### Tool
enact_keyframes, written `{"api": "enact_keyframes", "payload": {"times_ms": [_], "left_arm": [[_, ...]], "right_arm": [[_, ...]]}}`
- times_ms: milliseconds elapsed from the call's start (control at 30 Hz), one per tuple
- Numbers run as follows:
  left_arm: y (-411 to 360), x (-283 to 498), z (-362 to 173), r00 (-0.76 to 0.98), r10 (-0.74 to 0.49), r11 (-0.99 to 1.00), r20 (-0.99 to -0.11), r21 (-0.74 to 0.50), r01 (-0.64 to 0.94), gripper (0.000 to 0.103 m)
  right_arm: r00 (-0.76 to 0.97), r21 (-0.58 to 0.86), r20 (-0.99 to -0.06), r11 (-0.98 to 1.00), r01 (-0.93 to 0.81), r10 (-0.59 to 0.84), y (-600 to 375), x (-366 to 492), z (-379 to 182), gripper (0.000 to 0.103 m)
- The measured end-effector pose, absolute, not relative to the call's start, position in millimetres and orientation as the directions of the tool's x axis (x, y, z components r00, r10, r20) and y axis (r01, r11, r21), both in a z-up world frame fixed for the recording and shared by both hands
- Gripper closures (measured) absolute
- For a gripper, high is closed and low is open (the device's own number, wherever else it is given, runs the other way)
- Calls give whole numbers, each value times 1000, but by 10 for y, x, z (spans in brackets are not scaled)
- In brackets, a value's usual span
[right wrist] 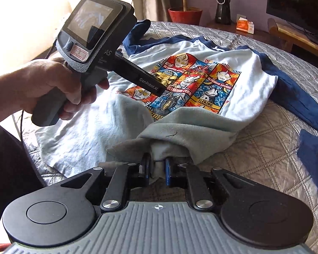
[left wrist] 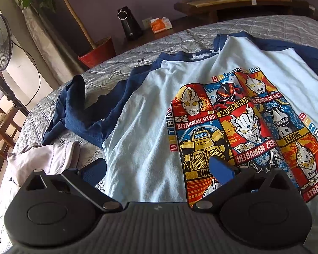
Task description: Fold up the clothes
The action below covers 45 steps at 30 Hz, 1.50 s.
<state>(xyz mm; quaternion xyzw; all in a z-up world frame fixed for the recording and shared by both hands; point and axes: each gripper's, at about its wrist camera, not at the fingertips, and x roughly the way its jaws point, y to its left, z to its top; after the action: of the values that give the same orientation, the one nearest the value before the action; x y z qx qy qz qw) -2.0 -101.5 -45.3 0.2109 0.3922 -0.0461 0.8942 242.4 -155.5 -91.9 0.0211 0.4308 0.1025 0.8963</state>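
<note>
Shirt (right wrist: 201,84) lies print-up on the bed (right wrist: 265,158), navy sleeves thrown out to both sides. Right claw (right wrist: 156,169) is pinched tight on a bunched bit of the hem, lifted off the quilt, likely to carry the bottom edge up toward the collar. Left claw (left wrist: 156,169) is spread wide with nothing in it, poised over the shirt's lower left side, probably to take the other hem corner.

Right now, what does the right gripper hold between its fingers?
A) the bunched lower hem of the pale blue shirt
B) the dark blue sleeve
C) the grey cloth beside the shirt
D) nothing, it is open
A: in the right wrist view the right gripper is shut on the bunched hem of the shirt, whose fabric rises out from between the fingers.
</note>
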Motion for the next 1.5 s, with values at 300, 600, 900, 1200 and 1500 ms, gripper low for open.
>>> {"api": "enact_keyframes", "payload": {"times_ms": [300,600,900,1200,1500], "left_arm": [[-1023,-44,-461,704,83,908,-705,345,239,0],[-525,-228,-319,587,-100,969,-804,55,240,3],[226,-621,-218,414,-262,961,-872,-276,26,1],[186,-898,-294,362,-216,975,-907,-221,28,1],[-11,-1010,-367,412,-106,994,-905,-97,45,16]], "right_arm": [[573,239,-788,970,-54,226,-1938,2271,-897,85],[591,297,-772,955,8,235,-1846,2283,-1153,85],[597,315,-760,949,-9,258,-1848,2282,-1233,85],[616,414,-728,909,46,300,-1993,2237,-1308,89],[605,396,-743,917,51,287,-1960,2265,-1295,89]]}}
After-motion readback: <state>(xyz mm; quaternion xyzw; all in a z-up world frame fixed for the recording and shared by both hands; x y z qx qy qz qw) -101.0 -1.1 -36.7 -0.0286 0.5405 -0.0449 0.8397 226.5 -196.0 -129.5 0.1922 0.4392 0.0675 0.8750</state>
